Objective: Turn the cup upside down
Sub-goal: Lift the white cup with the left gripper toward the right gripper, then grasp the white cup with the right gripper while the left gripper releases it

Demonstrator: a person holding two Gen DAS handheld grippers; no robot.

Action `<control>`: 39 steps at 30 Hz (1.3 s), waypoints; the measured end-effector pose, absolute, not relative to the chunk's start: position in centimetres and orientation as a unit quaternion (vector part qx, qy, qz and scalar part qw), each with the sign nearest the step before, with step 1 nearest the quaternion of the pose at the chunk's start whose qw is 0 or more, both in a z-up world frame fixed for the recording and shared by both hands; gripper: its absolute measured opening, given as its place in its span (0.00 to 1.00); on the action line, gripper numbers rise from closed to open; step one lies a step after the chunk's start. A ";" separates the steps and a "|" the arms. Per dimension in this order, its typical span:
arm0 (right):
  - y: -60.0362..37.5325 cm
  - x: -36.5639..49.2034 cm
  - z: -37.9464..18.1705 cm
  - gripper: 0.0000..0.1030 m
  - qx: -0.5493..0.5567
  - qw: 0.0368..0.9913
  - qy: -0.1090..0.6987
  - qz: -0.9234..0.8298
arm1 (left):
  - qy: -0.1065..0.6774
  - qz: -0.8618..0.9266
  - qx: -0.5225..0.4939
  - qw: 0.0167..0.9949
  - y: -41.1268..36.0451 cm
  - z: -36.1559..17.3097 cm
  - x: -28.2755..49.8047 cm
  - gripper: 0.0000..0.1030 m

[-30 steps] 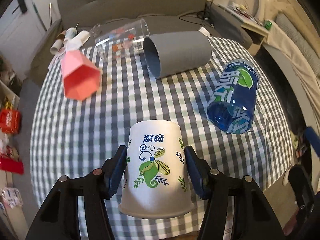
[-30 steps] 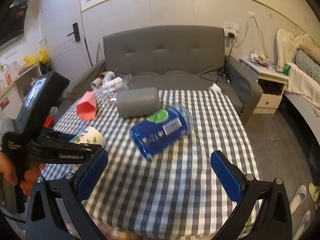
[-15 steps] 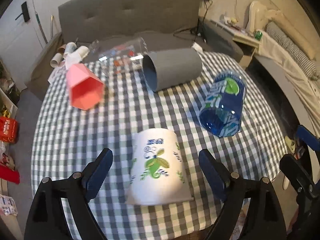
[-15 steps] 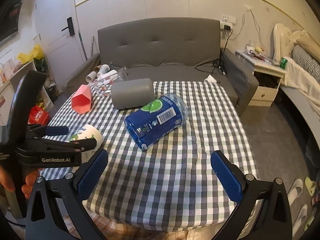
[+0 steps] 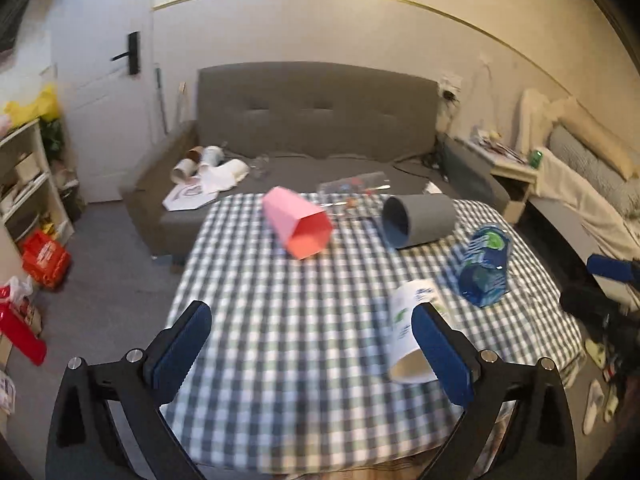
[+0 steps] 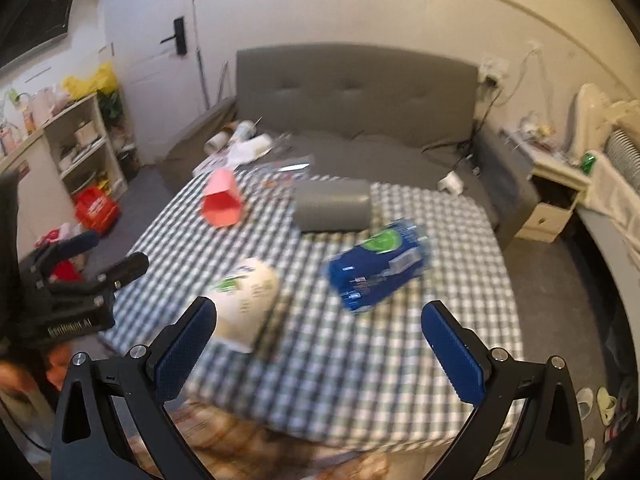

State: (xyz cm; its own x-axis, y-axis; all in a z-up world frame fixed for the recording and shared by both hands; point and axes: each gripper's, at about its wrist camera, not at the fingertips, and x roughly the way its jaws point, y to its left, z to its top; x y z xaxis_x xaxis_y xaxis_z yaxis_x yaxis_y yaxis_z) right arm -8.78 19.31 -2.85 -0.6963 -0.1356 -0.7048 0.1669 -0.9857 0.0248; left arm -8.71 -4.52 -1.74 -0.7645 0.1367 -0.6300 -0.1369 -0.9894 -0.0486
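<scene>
White paper cup stands mouth-down on the checked table, just behind the right finger of the wide-open, empty left claw, while the right claw gapes empty too.

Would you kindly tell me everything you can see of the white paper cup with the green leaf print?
The paper cup is white, with green and blue print blurred by motion. It looks like thin paper, tapering from a wide rim to a narrower base. In the right wrist view it seems to stand mouth down, base up, on the checked tablecloth near the front edge. No claw grips it: the left claw gapes wide, one finger merely overlapping it in view.
</scene>
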 end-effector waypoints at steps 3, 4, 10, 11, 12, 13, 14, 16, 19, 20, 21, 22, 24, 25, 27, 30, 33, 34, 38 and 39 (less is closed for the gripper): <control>17.6 -10.7 -2.6 1.00 0.421 0.090 0.017 -0.903 | -0.004 0.937 -0.344 0.061 -5.7 -3.1 -8.5 1.00; 17.3 -11.3 -2.8 1.00 0.436 0.090 0.013 -0.896 | -0.003 0.936 -0.347 0.058 -5.9 -3.5 -8.5 1.00; 15.2 -16.2 -4.7 1.00 0.540 0.091 -0.015 -0.837 | -0.013 0.929 -0.367 0.046 -7.4 -5.2 -9.5 1.00; 14.8 -17.1 -5.3 1.00 0.556 0.094 -0.019 -0.826 | -0.013 0.928 -0.369 0.043 -7.7 -5.4 -9.6 1.00; 14.7 -17.7 -5.9 1.00 0.567 0.094 -0.020 -0.818 | -0.013 0.928 -0.370 0.041 -8.0 -5.5 -9.8 1.00; 14.5 -18.4 -6.5 1.00 0.582 0.095 -0.025 -0.807 | -0.013 0.927 -0.373 0.039 -8.2 -5.7 -10.1 1.00; 14.3 -19.1 -7.4 1.00 0.599 0.094 -0.030 -0.794 | -0.011 0.926 -0.375 0.037 -8.4 -5.8 -10.1 1.00; 13.8 -20.4 -9.0 1.00 0.629 0.097 -0.038 -0.770 | -0.010 0.926 -0.377 0.035 -8.7 -6.0 -10.5 1.00; 13.2 -21.7 -10.9 1.00 0.661 0.103 -0.045 -0.742 | -0.008 0.923 -0.385 0.030 -9.3 -6.3 -11.3 1.00; 13.1 -22.0 -11.3 1.00 0.669 0.104 -0.049 -0.734 | -0.008 0.922 -0.387 0.029 -9.3 -6.5 -11.5 1.00; 13.0 -22.4 -11.7 1.00 0.679 0.107 -0.055 -0.724 | -0.007 0.921 -0.389 0.028 -9.3 -6.6 -11.7 1.00; 12.8 -22.7 -12.0 1.00 0.688 0.105 -0.063 -0.715 | -0.007 0.920 -0.392 0.026 -9.3 -6.7 -12.0 1.00; 12.7 -23.3 -12.6 1.00 0.700 0.106 -0.068 -0.703 | -0.007 0.917 -0.397 0.026 -9.2 -7.0 -12.4 1.00; 12.6 -23.6 -12.8 1.00 0.706 0.107 -0.064 -0.697 | -0.006 0.917 -0.399 0.025 -9.2 -7.1 -12.6 1.00; 12.2 -24.2 -13.4 1.00 0.720 0.112 -0.060 -0.682 | -0.001 0.915 -0.403 0.025 -9.0 -7.3 -12.8 1.00; 12.1 -25.0 -14.6 0.93 0.737 0.113 -0.071 -0.662 | 0.002 0.913 -0.407 0.028 -8.9 -7.6 -12.9 1.00; 12.0 -25.5 -15.5 0.90 0.748 0.117 -0.079 -0.648 | 0.003 0.911 -0.412 0.026 -9.0 -7.9 -12.9 1.00; 12.0 -25.6 -15.7 0.90 0.751 0.120 -0.082 -0.644 | 0.002 0.910 -0.413 0.025 -9.0 -8.0 -12.9 1.00; 12.0 -25.9 -16.6 0.73 0.758 0.129 -0.098 -0.631 | 0.003 0.908 -0.419 0.023 -9.1 -8.2 -12.9 1.00; 12.0 -25.9 -16.7 0.66 0.758 0.131 -0.101 -0.630 | 0.004 0.907 -0.420 0.022 -9.1 -8.3 -12.8 1.00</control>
